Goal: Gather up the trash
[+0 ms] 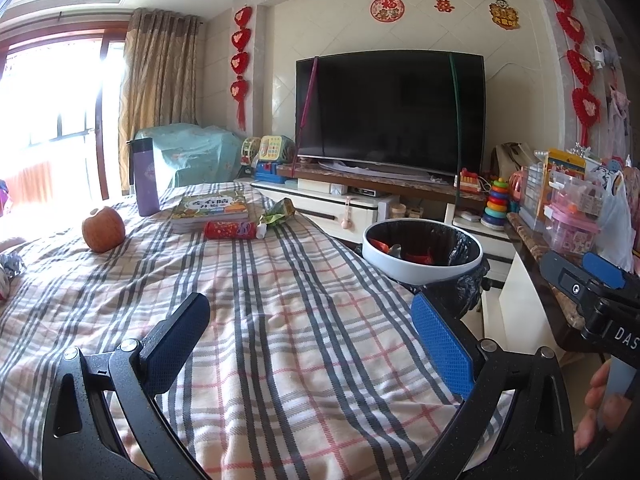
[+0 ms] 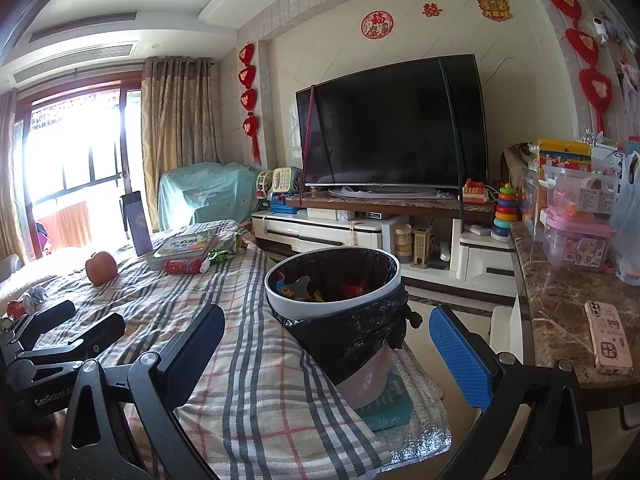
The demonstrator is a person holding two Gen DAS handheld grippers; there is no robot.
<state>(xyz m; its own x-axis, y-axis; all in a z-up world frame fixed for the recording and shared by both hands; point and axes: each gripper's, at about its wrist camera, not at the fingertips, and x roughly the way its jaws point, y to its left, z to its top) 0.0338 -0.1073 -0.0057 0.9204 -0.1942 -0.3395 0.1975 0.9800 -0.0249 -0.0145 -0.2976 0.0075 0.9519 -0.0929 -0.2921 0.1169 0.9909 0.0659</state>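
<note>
the left gripper point(image 1: 308, 344) hangs over the plaid cloth point(image 1: 256, 300) with its jaws spread wide and nothing between them. the right gripper point(image 2: 326, 344) is likewise wide and empty, held above the near edge of the cloth.

straight ahead of the right gripper, just past its fingertips, stands the trash bin point(image 2: 334, 308), white-rimmed with a black liner; scraps of red and other colours lie inside. from the left gripper the same bin sits ahead and to the right, beside the cloth's edge.

the trash not yet collected lies far ahead of the left gripper, slightly to the left: a red wrapper point(image 1: 229, 229) on its side, and just right of it a crumpled green packet point(image 1: 277, 214). both rest against a stack of books point(image 1: 210, 209). left of the books stands a purple flask point(image 1: 146, 177), upright, and further left an apple point(image 1: 103, 229) sits alone on the cloth.

far to the right of the right gripper, a pink phone point(image 2: 608, 336) lies flat on a marble counter point(image 2: 560, 308).
</note>
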